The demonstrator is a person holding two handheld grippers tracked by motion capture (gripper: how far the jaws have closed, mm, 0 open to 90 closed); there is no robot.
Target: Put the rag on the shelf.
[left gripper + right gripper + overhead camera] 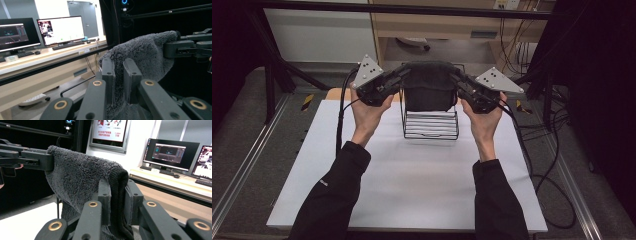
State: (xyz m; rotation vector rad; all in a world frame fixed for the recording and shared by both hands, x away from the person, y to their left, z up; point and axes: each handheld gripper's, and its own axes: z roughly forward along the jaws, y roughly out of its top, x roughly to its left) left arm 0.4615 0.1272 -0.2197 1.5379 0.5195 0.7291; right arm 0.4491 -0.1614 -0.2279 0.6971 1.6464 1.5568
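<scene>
Both sleeves at the near edge, I've got my left tool and right tool each clamped on a top corner of this fluffy grey towel, hanging limp and light over the wire rack toward the bench's far edge, so corners are the spot to grip.

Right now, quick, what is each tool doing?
Left tool: closed on one top corner of the grey towel.
Right tool: closed on the towel's other top corner, above the wire rack.
</scene>
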